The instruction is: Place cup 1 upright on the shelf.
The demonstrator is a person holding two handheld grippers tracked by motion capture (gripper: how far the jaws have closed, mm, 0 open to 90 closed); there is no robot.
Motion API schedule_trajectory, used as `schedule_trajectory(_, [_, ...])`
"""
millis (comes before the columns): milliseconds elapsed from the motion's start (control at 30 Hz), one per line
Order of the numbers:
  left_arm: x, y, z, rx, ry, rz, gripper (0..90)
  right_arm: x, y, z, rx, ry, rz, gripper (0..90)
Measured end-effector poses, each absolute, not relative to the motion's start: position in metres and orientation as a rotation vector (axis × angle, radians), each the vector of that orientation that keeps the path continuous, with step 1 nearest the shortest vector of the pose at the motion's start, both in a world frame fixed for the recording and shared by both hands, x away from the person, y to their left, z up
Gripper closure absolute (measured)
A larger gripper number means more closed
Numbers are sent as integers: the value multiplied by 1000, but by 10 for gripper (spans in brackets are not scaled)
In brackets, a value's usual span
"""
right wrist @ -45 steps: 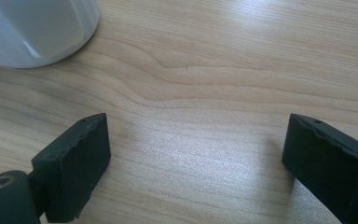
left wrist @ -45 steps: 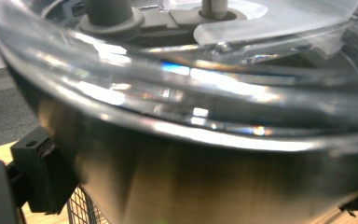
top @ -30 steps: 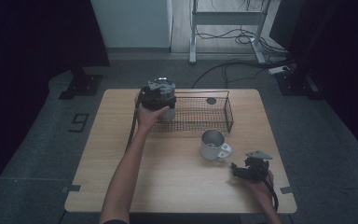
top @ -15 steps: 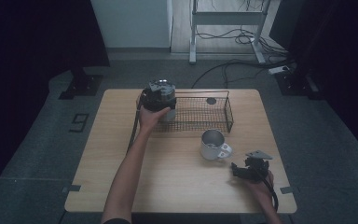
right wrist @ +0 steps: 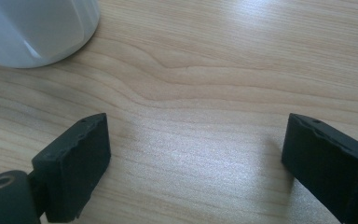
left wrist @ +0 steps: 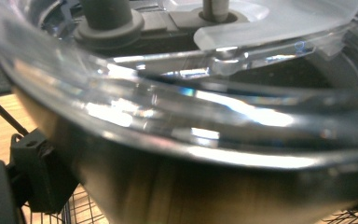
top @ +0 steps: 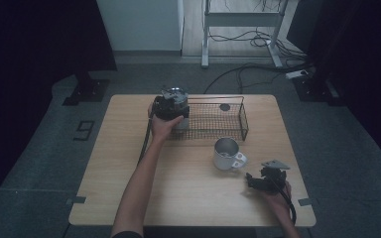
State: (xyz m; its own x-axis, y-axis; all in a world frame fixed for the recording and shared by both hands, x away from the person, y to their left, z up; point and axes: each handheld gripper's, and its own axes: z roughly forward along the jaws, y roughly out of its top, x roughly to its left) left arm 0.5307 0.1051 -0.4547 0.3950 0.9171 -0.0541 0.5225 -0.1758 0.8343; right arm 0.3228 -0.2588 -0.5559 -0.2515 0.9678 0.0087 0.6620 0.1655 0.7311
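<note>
Lowering my left hand-held gripper (top: 171, 101), clamped on the lidded steel cup's (left wrist: 177, 154) rim at the wire basket's (top: 213, 119) left end, I needed it level; my right hand-held gripper (right wrist: 193, 158) rested spread on the tabletop (top: 178, 188).

text: "9" | on: floor mat (top: 85, 130) — left of the table (top: 129, 198) | other markings: none legible

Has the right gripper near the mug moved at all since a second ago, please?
No. The right gripper sits at the same spot beside the mug on the table.
</note>
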Motion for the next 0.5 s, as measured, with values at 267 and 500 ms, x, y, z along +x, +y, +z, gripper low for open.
schedule_trajectory(267, [533, 104, -465, 1855, 1262, 621, 41, 323, -259, -556, 1539, 1982, 869, 75])
schedule_trajectory(500, [530, 103, -472, 1850, 1263, 619, 40, 323, -259, -556, 1538, 1982, 869, 75])
